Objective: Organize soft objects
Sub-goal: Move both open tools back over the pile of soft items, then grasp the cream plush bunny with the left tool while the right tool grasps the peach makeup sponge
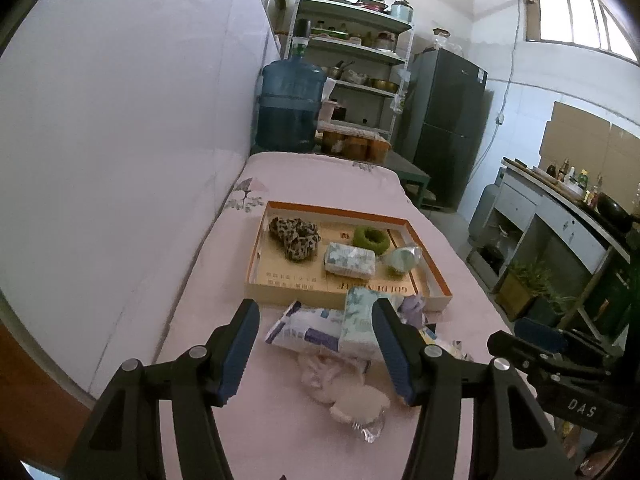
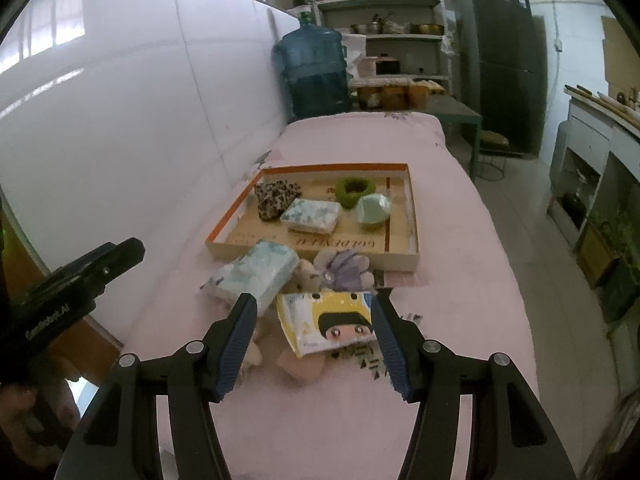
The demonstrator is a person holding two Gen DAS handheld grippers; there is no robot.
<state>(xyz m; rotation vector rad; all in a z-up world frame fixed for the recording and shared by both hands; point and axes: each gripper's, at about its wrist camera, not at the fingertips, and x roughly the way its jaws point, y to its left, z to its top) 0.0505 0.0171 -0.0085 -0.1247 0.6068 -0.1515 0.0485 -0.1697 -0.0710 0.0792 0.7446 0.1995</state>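
Left gripper (image 1: 316, 350) spread, nothing pinched, over the loose pile on pink cloth (image 2: 472, 280). Tissue pack (image 2: 260, 274) just before shallow box (image 2: 312, 254), long axis slanting toward its near-left corner (plush toys beside). Right gripper (image 2: 314, 346) spread, yellow cartoon packet (image 2: 328, 320) between jaws, unpressed.

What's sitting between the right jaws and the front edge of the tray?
In the right wrist view: a yellow cartoon packet nearest the right gripper, then a purple plush against the tray.
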